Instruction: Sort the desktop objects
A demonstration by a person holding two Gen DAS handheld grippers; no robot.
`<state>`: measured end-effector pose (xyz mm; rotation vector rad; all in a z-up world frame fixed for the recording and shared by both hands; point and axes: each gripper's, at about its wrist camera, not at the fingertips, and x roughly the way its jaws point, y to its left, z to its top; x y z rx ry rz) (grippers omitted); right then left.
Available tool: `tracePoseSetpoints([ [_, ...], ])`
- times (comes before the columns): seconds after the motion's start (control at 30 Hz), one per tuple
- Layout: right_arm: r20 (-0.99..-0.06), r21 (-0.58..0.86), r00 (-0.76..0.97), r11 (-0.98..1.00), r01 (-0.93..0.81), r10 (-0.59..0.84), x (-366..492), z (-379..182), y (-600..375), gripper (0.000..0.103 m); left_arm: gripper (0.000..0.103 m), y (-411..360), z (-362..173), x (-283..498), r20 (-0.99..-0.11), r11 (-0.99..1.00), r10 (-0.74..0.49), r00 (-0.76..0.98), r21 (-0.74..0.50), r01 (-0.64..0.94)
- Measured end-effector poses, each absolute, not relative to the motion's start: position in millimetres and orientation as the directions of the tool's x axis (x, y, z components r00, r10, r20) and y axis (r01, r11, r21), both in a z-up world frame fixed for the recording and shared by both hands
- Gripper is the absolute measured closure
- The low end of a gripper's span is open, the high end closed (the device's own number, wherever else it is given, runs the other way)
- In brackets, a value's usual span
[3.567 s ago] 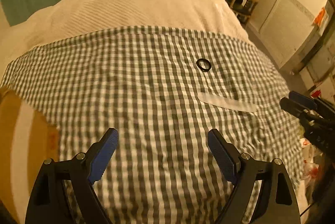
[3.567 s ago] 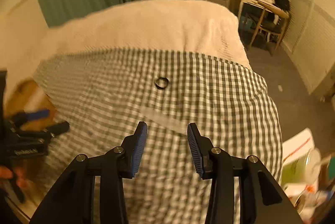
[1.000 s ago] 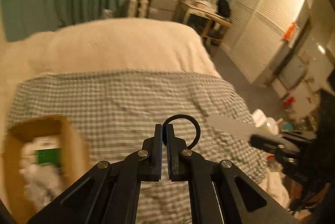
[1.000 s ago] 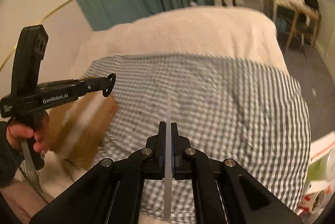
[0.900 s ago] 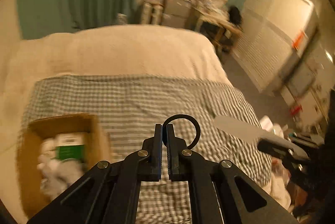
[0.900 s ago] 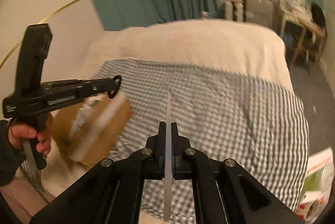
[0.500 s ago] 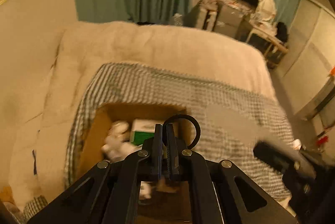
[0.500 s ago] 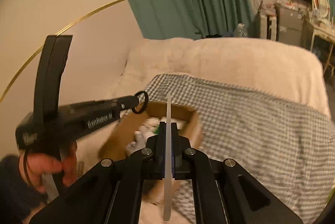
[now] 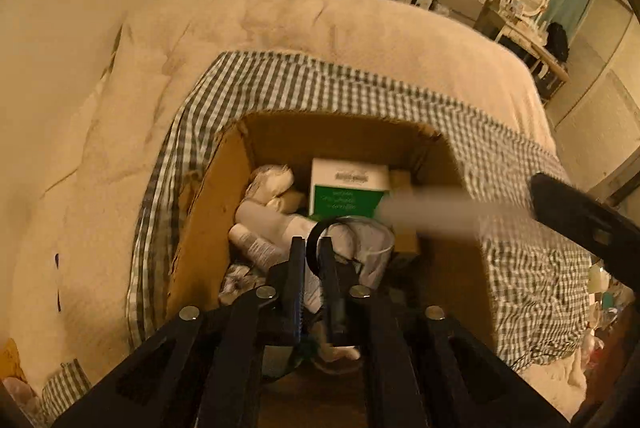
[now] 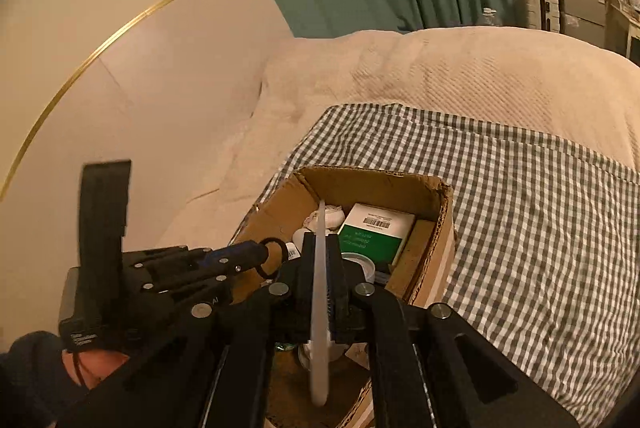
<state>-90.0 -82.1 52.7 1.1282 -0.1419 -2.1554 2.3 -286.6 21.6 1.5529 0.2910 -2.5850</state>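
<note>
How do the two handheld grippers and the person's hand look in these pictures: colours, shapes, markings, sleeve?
Both the left gripper and the right gripper are black, with angular linkage arms joined by round silver screws. The finger pads are blue. The left gripper carries white lettering on its body, too blurred to read, and a flat upright black handle. The bare hand comes out of a dark sleeve.

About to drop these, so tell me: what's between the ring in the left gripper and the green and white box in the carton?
In the left wrist view, only a white bottle and crumpled clear plastic lie between the black ring and the green and white box.
</note>
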Motion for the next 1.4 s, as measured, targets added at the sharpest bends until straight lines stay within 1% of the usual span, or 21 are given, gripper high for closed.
tracePoseSetpoints([
  [0.03,-0.683,0.399,-0.379,-0.753,0.523,-0.625,-91,51,-80,0.058,0.067,-288,19,2,-0.887,-0.975,0.001,-0.462,-0.104,0.197],
  [0.07,-0.681,0.401,-0.384,-0.757,0.516,-0.623,-89,48,-78,0.051,0.055,-289,19,3,-0.890,-0.973,-0.015,-0.455,-0.093,0.213],
  [0.1,-0.678,0.403,-0.394,-0.761,0.508,-0.621,-88,49,-75,0.048,0.031,-289,21,5,-0.888,-0.970,-0.031,-0.459,-0.084,0.227],
  [0.13,-0.680,0.405,-0.395,-0.766,0.500,-0.617,-88,49,-72,0.048,0.017,-290,26,9,-0.877,-0.965,-0.061,-0.477,-0.071,0.253],
  [0.17,-0.687,0.403,-0.392,-0.770,0.495,-0.612,-87,52,-71,0.048,0.014,-290,30,11,-0.869,-0.963,-0.068,-0.490,-0.072,0.261],
  [0.27,-0.692,0.361,-0.423,-0.788,0.499,-0.585,-79,64,-59,0.047,0.011,-289,46,15,-0.836,-0.963,-0.037,-0.547,-0.117,0.244],
  [0.3,-0.700,0.323,-0.442,-0.801,0.504,-0.561,-75,68,-55,0.045,0.008,-287,52,17,-0.826,-0.962,-0.044,-0.562,-0.116,0.245],
  [0.37,-0.714,0.229,-0.496,-0.835,0.500,-0.494,-65,74,-46,0.036,0.004,-283,60,21,-0.801,-0.962,-0.066,-0.596,-0.107,0.252],
  [0.43,-0.715,0.135,-0.560,-0.868,0.478,-0.419,-55,78,-33,0.020,0.002,-274,69,25,-0.772,-0.963,-0.083,-0.630,-0.101,0.250],
  [0.53,-0.723,0.084,-0.595,-0.900,0.429,-0.351,-51,79,-13,0.009,0.002,-256,79,29,-0.755,-0.969,-0.063,-0.653,-0.110,0.220],
  [0.57,-0.728,0.075,-0.604,-0.913,0.401,-0.324,-50,78,-5,0.008,0.002,-250,81,31,-0.748,-0.970,-0.059,-0.661,-0.113,0.215],
  [0.63,-0.737,0.077,-0.616,-0.940,0.334,-0.279,-52,78,8,0.000,0.000,-236,86,38,-0.725,-0.970,-0.070,-0.685,-0.112,0.218],
  [0.73,-0.739,0.107,-0.633,-0.968,0.228,-0.231,-50,78,27,0.001,0.000,-219,88,44,-0.710,-0.969,-0.102,-0.697,-0.088,0.232],
  [0.83,-0.743,0.080,-0.644,-0.980,0.180,-0.179,-43,75,32,0.001,0.000,-208,82,39,-0.719,-0.972,-0.129,-0.683,-0.045,0.232],
  [0.9,-0.744,0.045,-0.651,-0.983,0.179,-0.153,-39,70,32,0.001,0.000,-203,73,34,-0.741,-0.972,-0.155,-0.654,-0.003,0.234],
  [0.97,-0.748,0.020,-0.649,-0.982,0.188,-0.139,-35,64,31,0.001,0.000,-200,65,33,-0.757,-0.974,-0.157,-0.634,0.011,0.228],
  [1.1,-0.771,0.043,-0.619,-0.982,0.181,-0.148,-35,54,32,0.001,0.000,-195,54,32,-0.782,-0.977,-0.149,-0.606,0.022,0.212],
  [1.4,-0.786,0.071,-0.596,-0.981,0.180,-0.166,-36,46,28,0.001,0.000,-192,57,33,-0.768,-0.978,-0.136,-0.626,0.004,0.208],
])
